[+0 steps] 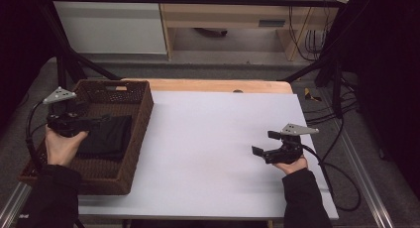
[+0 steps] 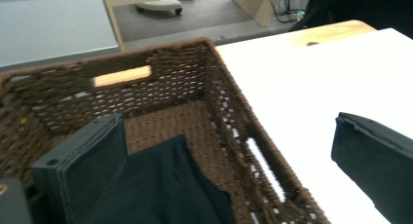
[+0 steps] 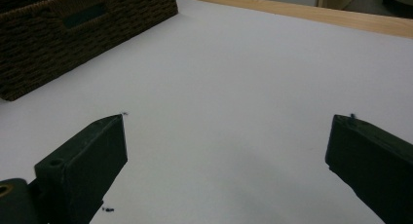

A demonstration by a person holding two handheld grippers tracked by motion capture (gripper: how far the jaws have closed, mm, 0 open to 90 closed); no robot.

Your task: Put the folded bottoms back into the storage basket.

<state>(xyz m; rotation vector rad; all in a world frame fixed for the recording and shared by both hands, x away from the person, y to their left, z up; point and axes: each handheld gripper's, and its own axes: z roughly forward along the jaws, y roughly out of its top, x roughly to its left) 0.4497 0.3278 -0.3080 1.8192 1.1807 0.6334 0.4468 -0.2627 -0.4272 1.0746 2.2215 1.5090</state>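
White tabletop [image 1: 213, 139] lies bare. My left gripper [image 2: 224, 160] is spread wide over the basket [image 1: 141, 114], black cloth [image 1: 106, 136] inside; I'd lift straight out, clearing the rim. My right gripper [image 1: 262, 147] is spread too.

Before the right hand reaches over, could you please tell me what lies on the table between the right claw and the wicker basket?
Nothing: in the high view, bare white table stretches from the right claw to the wicker basket.
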